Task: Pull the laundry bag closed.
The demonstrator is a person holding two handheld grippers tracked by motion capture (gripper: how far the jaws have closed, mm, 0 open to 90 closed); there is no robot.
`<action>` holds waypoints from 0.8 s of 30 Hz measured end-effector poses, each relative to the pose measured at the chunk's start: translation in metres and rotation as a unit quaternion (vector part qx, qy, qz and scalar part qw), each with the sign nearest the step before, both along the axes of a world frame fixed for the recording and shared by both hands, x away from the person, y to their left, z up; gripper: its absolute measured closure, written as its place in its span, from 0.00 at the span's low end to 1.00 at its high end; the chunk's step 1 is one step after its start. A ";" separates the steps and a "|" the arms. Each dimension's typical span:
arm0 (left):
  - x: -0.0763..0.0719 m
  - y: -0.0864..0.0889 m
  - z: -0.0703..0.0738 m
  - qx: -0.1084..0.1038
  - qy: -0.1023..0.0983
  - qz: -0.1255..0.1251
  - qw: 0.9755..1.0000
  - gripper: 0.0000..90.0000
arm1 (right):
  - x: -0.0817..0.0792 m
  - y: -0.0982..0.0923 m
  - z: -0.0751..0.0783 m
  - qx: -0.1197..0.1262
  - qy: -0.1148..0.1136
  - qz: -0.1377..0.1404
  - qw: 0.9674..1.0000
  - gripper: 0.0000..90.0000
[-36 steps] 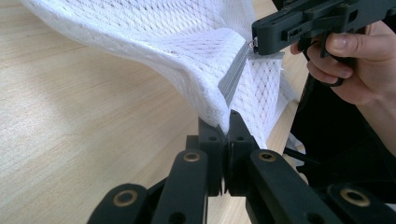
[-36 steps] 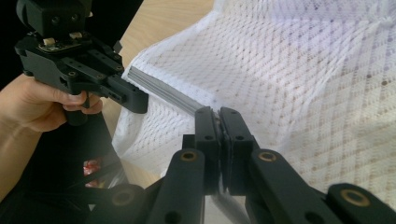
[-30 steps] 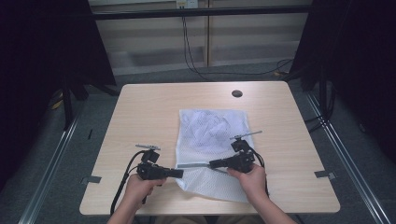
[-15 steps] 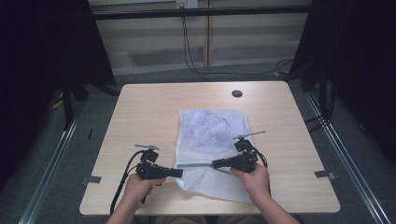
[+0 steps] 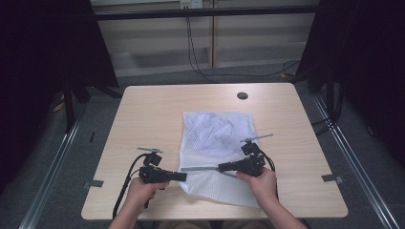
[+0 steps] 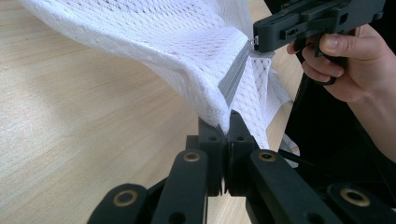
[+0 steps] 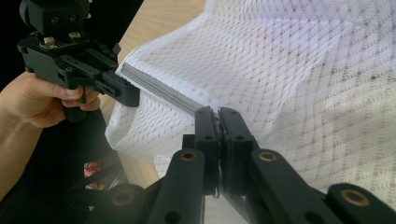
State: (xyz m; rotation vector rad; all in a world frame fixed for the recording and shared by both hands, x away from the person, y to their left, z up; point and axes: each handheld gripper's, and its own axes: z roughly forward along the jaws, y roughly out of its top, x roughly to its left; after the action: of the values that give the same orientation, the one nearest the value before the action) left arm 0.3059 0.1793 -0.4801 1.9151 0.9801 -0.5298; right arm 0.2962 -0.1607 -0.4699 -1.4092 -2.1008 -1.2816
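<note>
From above, a white mesh laundry bag lies on a pale wooden table, toward its near right. The left gripper and the right gripper face each other at the bag's near end, each clenched on an end of the grey zipper strip; its pull is too small to make out. Compared with a second ago, nothing has shifted.

In the left gripper view, the left gripper pinches the mesh laundry bag where the zipper strip ends; the far hand is cut off at the edge.

In the right gripper view, the right gripper clamps the zipper strip, whose pinched end is hidden between the jaws.
</note>
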 end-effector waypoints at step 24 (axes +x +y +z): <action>0.001 0.006 0.001 0.002 0.002 0.008 1.000 0.98 | -0.004 -0.019 0.000 -0.011 -0.004 -0.014 1.000 0.97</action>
State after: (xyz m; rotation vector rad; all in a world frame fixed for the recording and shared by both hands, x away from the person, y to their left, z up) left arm 0.3066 0.1852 -0.4789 1.9091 0.9995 -0.5218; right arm 0.2926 -0.1794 -0.4702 -1.4500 -2.1132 -1.2816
